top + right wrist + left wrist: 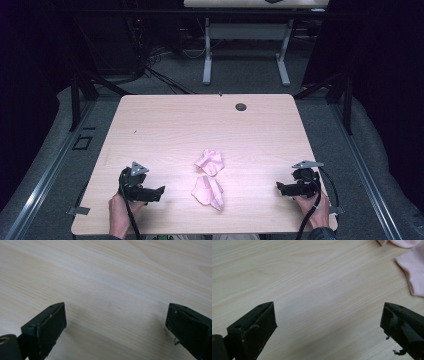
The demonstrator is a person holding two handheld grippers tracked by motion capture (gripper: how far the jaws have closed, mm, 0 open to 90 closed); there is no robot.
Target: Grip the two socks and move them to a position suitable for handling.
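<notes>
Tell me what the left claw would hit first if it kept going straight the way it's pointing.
Probably the nearer pink sock. The left claw, open, points across bare table toward it, though depth is hard to judge.

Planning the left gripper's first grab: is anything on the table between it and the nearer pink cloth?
Nothing visible: bare table lies between the open left gripper and the nearer pink cloth.

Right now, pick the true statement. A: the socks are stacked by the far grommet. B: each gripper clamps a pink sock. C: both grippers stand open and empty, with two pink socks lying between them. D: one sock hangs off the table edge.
C: the left gripper and right gripper show jaws spread over bare table, and the two pink socks lie loose between them.
</notes>
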